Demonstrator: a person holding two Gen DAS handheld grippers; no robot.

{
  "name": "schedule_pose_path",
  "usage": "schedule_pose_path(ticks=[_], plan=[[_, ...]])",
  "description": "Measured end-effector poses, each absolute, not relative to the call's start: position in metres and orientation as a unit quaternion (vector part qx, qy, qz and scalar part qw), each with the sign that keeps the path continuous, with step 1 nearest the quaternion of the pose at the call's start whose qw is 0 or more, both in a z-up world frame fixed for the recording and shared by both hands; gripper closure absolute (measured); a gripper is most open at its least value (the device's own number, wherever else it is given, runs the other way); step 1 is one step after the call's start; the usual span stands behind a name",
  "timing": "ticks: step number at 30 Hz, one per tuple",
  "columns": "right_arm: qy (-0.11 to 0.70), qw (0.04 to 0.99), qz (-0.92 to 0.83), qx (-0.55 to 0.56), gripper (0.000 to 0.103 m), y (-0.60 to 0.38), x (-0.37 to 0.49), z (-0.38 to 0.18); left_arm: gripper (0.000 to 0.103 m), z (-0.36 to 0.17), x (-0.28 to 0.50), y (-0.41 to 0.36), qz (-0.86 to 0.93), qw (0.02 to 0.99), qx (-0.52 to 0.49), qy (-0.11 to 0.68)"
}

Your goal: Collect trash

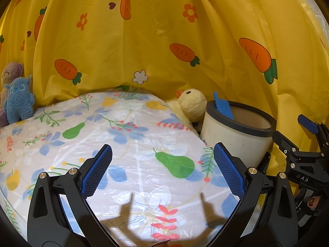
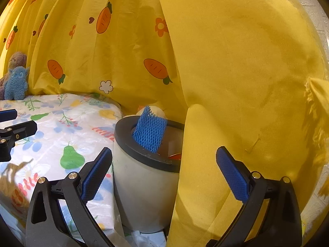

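Note:
A white trash bin [image 1: 236, 138] with a dark rim stands to the right of the mattress, also in the right wrist view [image 2: 144, 185]. A blue foam net [image 2: 151, 132] sticks up out of it, also in the left wrist view [image 1: 223, 108]; something orange lies deeper inside. My left gripper [image 1: 163, 169] is open and empty above the mattress. My right gripper [image 2: 164, 177] is open and empty, close in front of the bin; it shows at the right edge of the left wrist view [image 1: 308, 144].
A mattress with a fruit-and-flower cover [image 1: 123, 133] fills the left. A yellow carrot-print curtain [image 1: 164, 41] hangs behind and drapes beside the bin [image 2: 236, 103]. A plush duck [image 1: 192, 104] lies behind the bin. Blue and brown plush toys [image 1: 18, 100] sit far left.

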State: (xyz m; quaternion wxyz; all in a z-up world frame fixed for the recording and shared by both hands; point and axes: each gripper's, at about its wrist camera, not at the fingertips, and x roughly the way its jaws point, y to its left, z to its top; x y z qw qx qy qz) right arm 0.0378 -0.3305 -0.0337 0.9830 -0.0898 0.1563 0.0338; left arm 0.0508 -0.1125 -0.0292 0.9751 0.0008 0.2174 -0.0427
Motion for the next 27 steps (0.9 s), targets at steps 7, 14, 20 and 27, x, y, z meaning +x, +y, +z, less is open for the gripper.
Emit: schedule_pose_path(ticks=[7,14,20,27], plan=[[0.158,0.983,0.051,-0.083,0.006,-0.308,0.023,-0.029,0.006,-0.028,0.049,-0.100,-0.039,0.975,-0.003,0.217],[0.158,0.983,0.056,-0.073,0.006,-0.267,0.007,-0.025,0.006,-0.020,0.039,-0.066,-0.010,0.978,-0.005,0.210],[0.164,0.982,0.074,-0.063,0.006,-0.231,-0.001,-0.022,0.006,-0.014,0.027,-0.023,0.021,0.979,-0.015,0.204],[0.168,0.979,0.109,-0.046,0.006,-0.190,-0.005,-0.018,0.018,-0.009,0.012,0.024,0.073,0.977,-0.016,0.200]])
